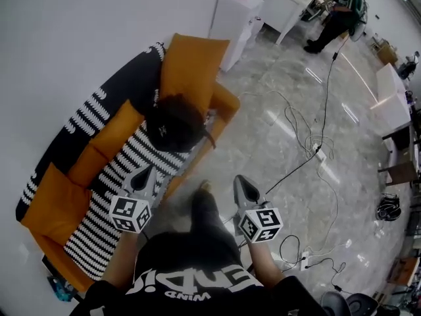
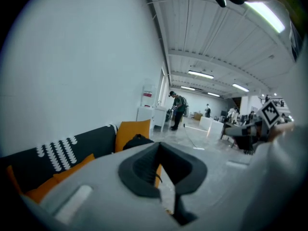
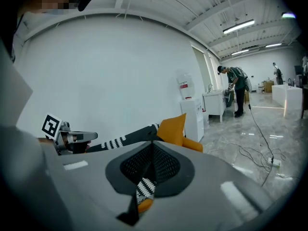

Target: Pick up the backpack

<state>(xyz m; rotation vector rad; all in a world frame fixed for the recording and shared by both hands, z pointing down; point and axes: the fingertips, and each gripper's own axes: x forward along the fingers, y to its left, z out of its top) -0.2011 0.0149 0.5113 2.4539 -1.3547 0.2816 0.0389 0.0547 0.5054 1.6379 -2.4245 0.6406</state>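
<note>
The black backpack (image 1: 174, 125) lies on the seat of an orange sofa (image 1: 223, 104), against an upright orange cushion (image 1: 191, 64). In the left gripper view the backpack (image 2: 137, 140) shows as a dark lump just past the jaws. My left gripper (image 1: 145, 172) is shut and empty; it hovers over the striped blanket (image 1: 112, 209), a short way in front of the backpack. My right gripper (image 1: 244, 184) is also shut with nothing in it, and is held over the floor to the right of the sofa. The backpack does not show in the right gripper view.
A white cabinet (image 1: 234, 13) stands past the sofa's far end. Cables and a power strip (image 1: 320, 154) trail over the marble floor on the right. A person (image 1: 337, 13) bends at a white table far back. My own leg and shoe (image 1: 205, 196) are between the grippers.
</note>
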